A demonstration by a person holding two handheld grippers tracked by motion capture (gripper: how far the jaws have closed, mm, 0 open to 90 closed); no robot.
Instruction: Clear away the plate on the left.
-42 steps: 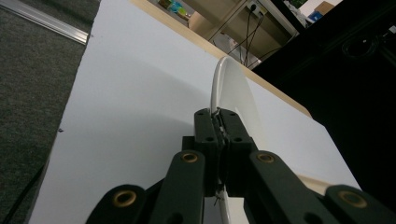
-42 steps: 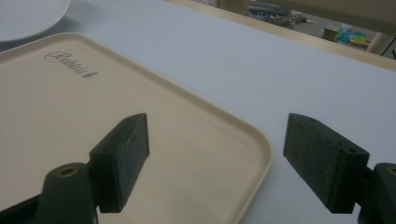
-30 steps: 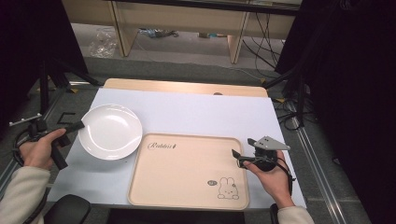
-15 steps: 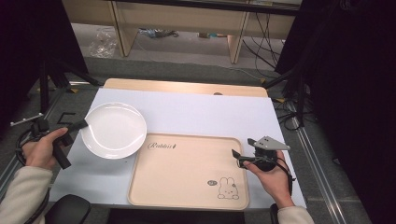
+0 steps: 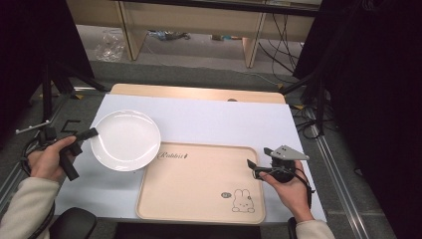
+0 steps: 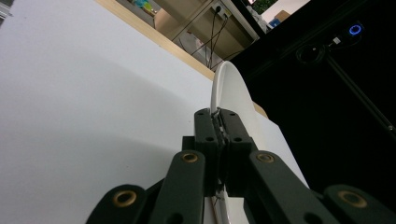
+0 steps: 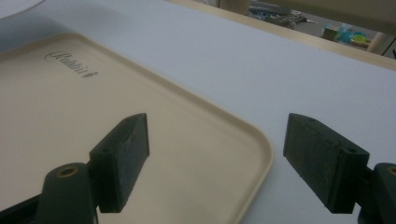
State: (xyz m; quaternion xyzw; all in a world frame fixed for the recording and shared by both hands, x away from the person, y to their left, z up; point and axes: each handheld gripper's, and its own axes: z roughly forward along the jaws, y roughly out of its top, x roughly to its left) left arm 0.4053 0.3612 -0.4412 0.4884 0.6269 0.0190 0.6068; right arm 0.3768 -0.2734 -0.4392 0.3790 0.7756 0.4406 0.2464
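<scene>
White-covered surface (image 5: 209, 119) before dim shelving. My left gripper (image 5: 92, 133) clamps the round white ceramic plate (image 5: 127, 139) by its rim, lifted near the left edge. My right gripper (image 5: 253, 167), jaws apart, waits over the empty beige plastic rabbit-print tray (image 5: 199, 181); I judge placement unfinished.

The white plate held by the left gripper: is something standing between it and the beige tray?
Nothing visible does. The white plate, clamped at its rim by the left gripper, already overlaps the beige tray's bare corner.
</scene>
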